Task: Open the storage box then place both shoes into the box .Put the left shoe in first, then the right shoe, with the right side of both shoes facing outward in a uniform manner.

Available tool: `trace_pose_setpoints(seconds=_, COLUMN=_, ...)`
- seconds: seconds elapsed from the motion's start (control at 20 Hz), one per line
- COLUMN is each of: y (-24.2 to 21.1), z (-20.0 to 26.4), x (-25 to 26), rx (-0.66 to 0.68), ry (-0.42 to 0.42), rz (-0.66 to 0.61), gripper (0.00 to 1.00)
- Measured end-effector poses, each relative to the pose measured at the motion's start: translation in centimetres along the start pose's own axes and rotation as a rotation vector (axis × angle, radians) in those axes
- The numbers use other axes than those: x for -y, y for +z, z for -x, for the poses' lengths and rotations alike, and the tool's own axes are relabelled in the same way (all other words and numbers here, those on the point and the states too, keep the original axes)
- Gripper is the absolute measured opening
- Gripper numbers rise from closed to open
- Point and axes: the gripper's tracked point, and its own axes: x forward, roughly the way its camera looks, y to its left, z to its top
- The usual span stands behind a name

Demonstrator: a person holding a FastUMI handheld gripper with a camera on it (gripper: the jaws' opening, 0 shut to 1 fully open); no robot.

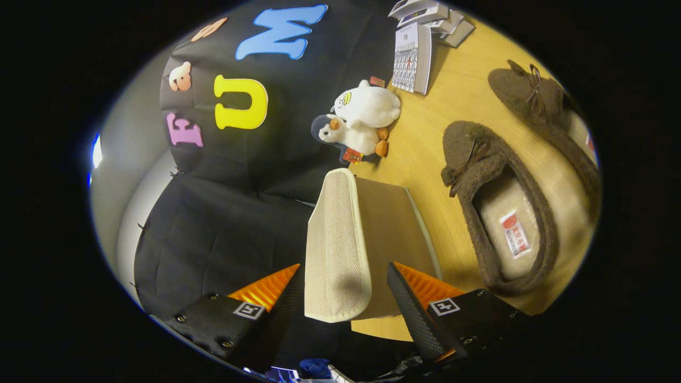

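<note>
Woven beige storage-box lid (pixel 338 244) stands raised between the gripper's (pixel 340 298) jaws, which sit apart; it hides the box's inside. Two brown slippers (pixel 500 213) lie on the counter (pixel 425 154).

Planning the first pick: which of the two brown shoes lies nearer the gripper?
The shoe with the red-labelled insole showing, just beyond the gripper, whose fingers flank the box lid. The other shoe lies farther off.

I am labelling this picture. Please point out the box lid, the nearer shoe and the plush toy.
Box lid (pixel 336 250): gripper view, its woven face between the fingers.
Nearer shoe (pixel 481 159): gripper view, its fuzzy toe.
Plush toy (pixel 367 106): gripper view, its white body.
</note>
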Motion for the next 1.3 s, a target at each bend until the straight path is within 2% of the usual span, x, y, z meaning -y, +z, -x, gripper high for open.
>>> trace_pose_setpoints(seconds=0.2, y=-1.1, z=-1.3, x=0.2, rx=-0.029, ry=0.007, rz=-0.047, gripper=0.94)
trace_pose_setpoints(seconds=0.25, y=-1.3, z=-1.4, x=0.1, rx=-0.031, ry=0.014, rz=-0.058, gripper=0.8)
trace_pose_setpoints(seconds=0.4, y=-2.2, z=-1.8, x=-0.9, rx=-0.068, ry=0.047, rz=-0.084, gripper=0.8)
trace_pose_setpoints(seconds=0.5, y=-2.1, z=-1.8, x=-0.3, rx=-0.06, ry=0.017, rz=-0.055, gripper=0.8)
trace_pose_setpoints(seconds=0.55, y=-1.3, z=-1.8, x=0.0, rx=-0.024, ry=0.003, rz=-0.061, gripper=0.67)
trace_pose_setpoints(seconds=0.65, y=-1.4, z=-1.7, x=-0.5, rx=-0.038, ry=0.013, rz=-0.096, gripper=0.41)
trace_pose_setpoints(seconds=0.75, y=-1.9, z=-1.3, x=-0.6, rx=-0.068, ry=0.017, rz=-0.093, gripper=0.36)
trace_pose_setpoints(seconds=0.8, y=0.7, z=0.0, x=-0.6, rx=-0.026, ry=0.04, rz=-0.104, gripper=0.36)
trace_pose_setpoints(seconds=0.85, y=-0.6, z=-1.4, x=-0.8, rx=-0.012, ry=0.032, rz=-0.112, gripper=0.08)
trace_pose_setpoints(seconds=1.0, y=-0.8, z=-0.2, x=-2.0, rx=-0.034, ry=0.026, rz=-0.049, gripper=0.07)
trace_pose_setpoints(seconds=1.1, y=-1.3, z=-0.1, x=-3.2, rx=-0.046, ry=0.017, rz=0.017, gripper=0.0)
trace_pose_setpoints(seconds=1.3, y=-1.0, z=0.6, x=-6.8, rx=-0.057, ry=0.038, rz=0.086, gripper=0.0)
